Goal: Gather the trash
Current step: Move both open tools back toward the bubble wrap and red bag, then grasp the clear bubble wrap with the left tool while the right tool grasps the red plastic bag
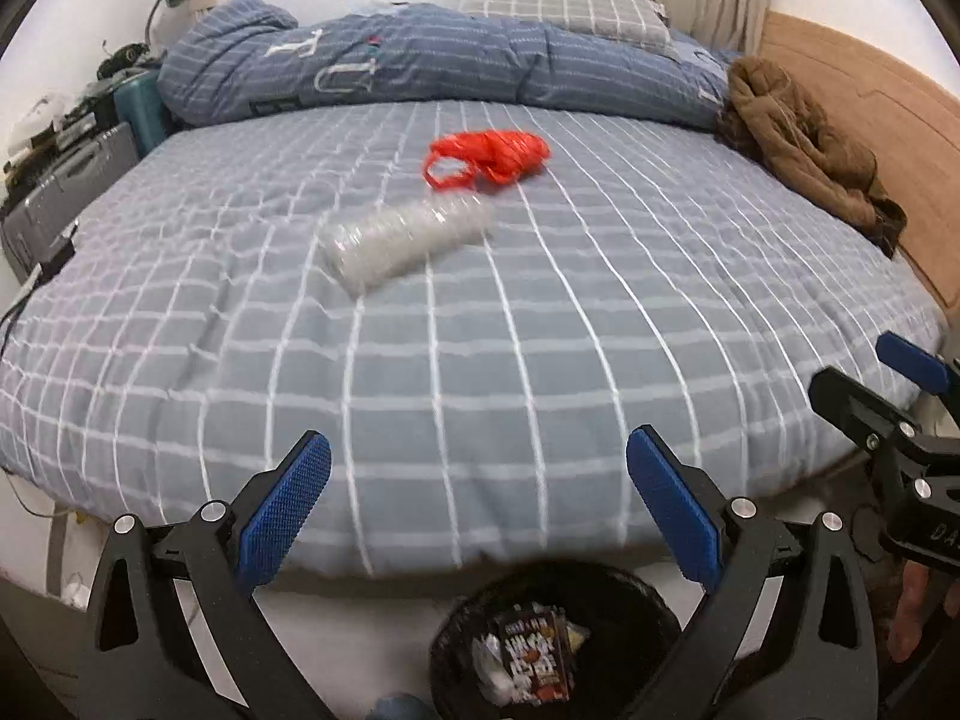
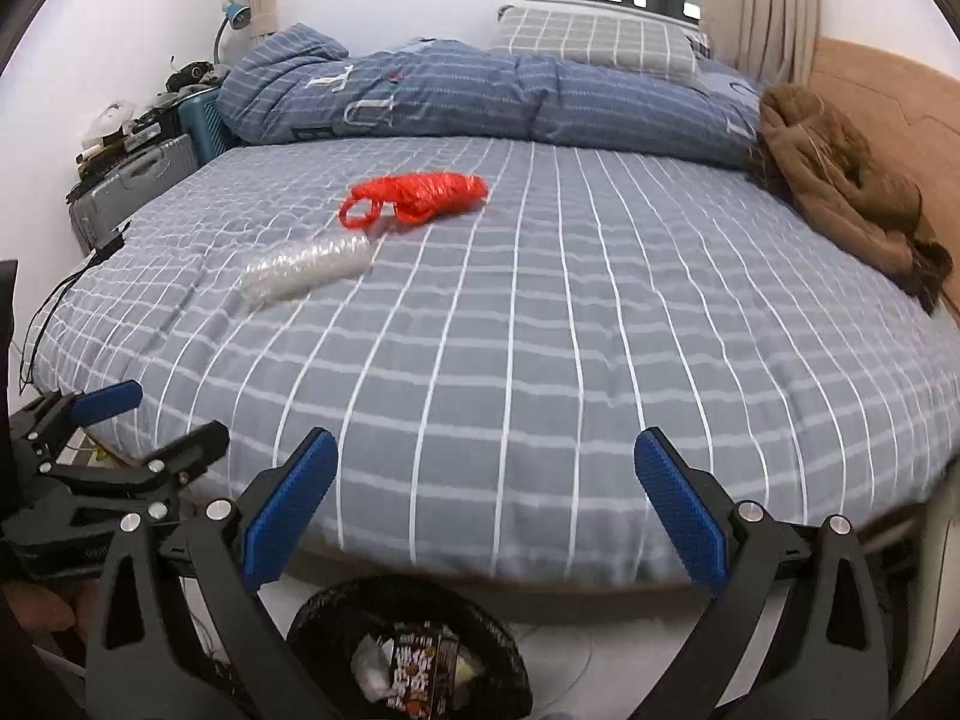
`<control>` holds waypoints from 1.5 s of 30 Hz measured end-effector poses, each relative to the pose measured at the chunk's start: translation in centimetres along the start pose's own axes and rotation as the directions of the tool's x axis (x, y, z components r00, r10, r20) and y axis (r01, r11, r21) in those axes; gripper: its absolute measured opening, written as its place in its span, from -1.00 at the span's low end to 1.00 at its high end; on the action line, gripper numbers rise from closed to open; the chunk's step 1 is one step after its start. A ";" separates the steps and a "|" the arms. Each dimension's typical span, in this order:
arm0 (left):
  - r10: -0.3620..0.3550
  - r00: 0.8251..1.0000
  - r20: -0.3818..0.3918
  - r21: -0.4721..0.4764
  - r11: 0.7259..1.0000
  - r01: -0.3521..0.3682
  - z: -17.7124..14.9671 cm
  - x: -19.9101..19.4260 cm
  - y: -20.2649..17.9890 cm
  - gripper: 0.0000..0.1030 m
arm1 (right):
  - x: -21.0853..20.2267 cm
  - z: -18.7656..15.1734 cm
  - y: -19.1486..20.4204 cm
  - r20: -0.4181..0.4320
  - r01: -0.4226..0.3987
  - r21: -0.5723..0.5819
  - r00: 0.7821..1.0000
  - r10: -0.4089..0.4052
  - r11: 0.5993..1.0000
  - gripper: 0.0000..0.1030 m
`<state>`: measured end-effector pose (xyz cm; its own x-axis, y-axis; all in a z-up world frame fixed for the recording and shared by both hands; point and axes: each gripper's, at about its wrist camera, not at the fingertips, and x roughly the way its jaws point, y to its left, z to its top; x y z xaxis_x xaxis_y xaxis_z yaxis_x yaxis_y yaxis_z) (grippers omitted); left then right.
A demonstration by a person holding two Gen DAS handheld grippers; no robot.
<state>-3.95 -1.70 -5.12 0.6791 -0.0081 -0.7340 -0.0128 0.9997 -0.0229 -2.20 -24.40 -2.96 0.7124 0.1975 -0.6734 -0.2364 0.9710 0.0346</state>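
Bin with a black liner stands nearest, on the floor against the near edge of the bed; we see a printed packet and pale scraps inside it. Above the bin we find the left gripper released, its blue pads wide apart and holding nothing. The right gripper beside it is likewise spread and empty. Farther in, on the grey checked bedcover, we note a clear plastic bottle lying on its side, left of centre, blurred in both views. Just beyond it lies a crumpled red plastic bag; whether the two touch we cannot tell. Farthest, a blue quilt is bunched along the far side, a brown garment lies at the right by the wooden headboard, and a grey suitcase stands at the left.
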 end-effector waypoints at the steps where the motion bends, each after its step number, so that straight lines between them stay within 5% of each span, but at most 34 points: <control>1: 0.008 1.000 0.007 -0.007 1.000 -0.008 0.7 0.4 0.5 0.89 | 0.4 0.4 -0.1 -0.003 -0.005 0.008 1.000 0.005 1.000 0.85; 17: 0.040 0.999 0.013 -0.038 0.999 -0.039 9.6 8.6 4.5 0.89 | 7.8 6.8 0.6 -0.007 -0.024 -0.023 1.000 0.024 0.999 0.85; 30: 0.049 0.998 -0.049 -0.012 0.999 -0.050 12.4 15.3 5.1 0.84 | 12.4 9.4 0.7 -0.036 -0.023 -0.038 0.999 0.021 0.999 0.85; 37: 0.057 0.990 -0.131 -0.015 0.998 -0.059 12.4 18.7 6.4 0.37 | 13.6 10.1 1.0 -0.042 -0.029 -0.045 0.999 0.027 0.999 0.85; 45: 0.049 0.989 -0.137 -0.001 0.999 -0.050 12.7 18.9 6.9 -0.05 | 15.0 10.9 1.5 -0.045 -0.031 -0.047 0.999 0.029 0.998 0.85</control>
<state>18.10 5.34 -10.56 0.5705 0.0377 -0.8205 -0.0475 0.9988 0.0129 15.35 -18.49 -4.99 0.6749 0.2189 -0.7047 -0.2889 0.9571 0.0207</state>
